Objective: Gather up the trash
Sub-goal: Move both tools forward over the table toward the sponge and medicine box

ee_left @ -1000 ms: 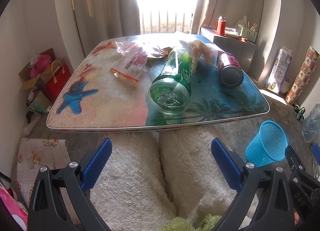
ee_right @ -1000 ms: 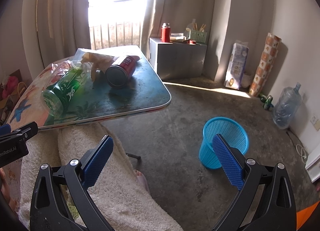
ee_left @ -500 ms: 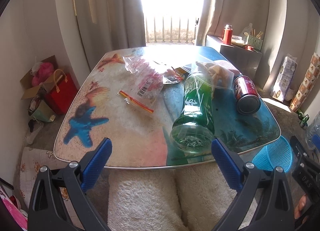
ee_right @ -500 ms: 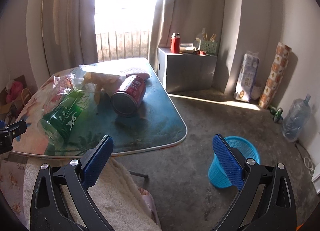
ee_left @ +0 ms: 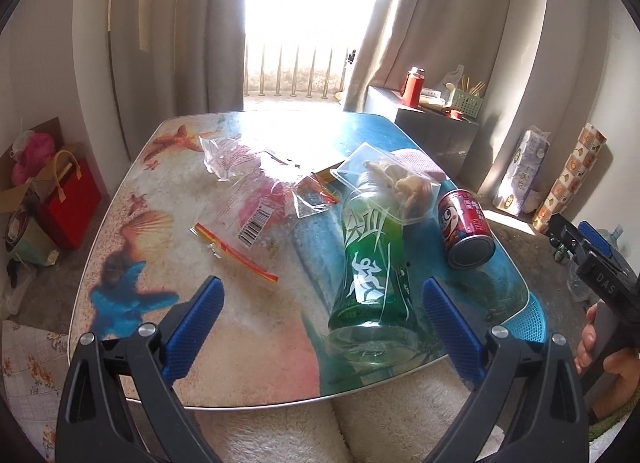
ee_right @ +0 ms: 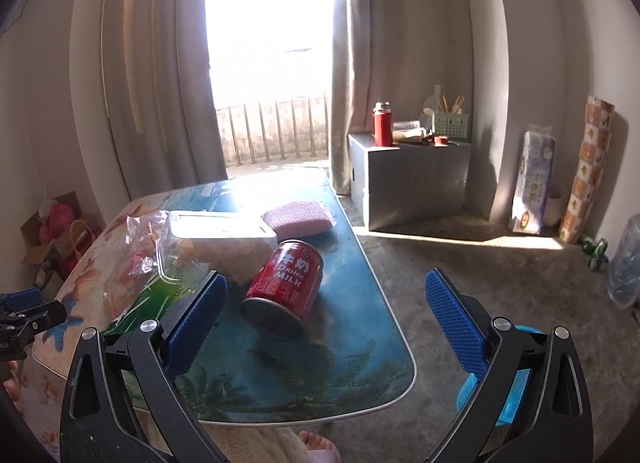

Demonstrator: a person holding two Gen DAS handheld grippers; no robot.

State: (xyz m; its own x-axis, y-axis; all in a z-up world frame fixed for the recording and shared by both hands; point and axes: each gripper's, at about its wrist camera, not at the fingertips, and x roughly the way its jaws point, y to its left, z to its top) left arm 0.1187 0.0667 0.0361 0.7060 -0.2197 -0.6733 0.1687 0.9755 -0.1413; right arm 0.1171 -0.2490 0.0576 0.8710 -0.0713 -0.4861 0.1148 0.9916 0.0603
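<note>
A green plastic bottle (ee_left: 370, 283) lies on its side on the beach-print table (ee_left: 248, 347), base toward me. To its right a red milk can (ee_left: 466, 229) (ee_right: 285, 287) lies tipped over. A clear food box (ee_left: 394, 183) (ee_right: 218, 237) rests behind the bottle's neck. Clear wrappers (ee_left: 240, 167) and a red-striped bag (ee_left: 234, 249) are scattered on the left. My left gripper (ee_left: 320, 325) hangs open above the table's near edge, nothing in it. My right gripper (ee_right: 324, 323) is open too, above the can's near end. The blue basket (ee_right: 514, 379) stands on the floor.
A pink sponge (ee_right: 300, 219) lies at the table's far side. A grey cabinet (ee_right: 412, 179) with a red flask (ee_right: 383, 125) stands by the curtain. A water jug (ee_right: 626, 263) sits far right; a red bag (ee_left: 70, 203) left. White fluffy cloth (ee_left: 272, 435) lies under me.
Both grippers have risen and come forward over the table; the bottle and can now sit lower and closer in view. The blue basket has slid behind the table edge and finger.
</note>
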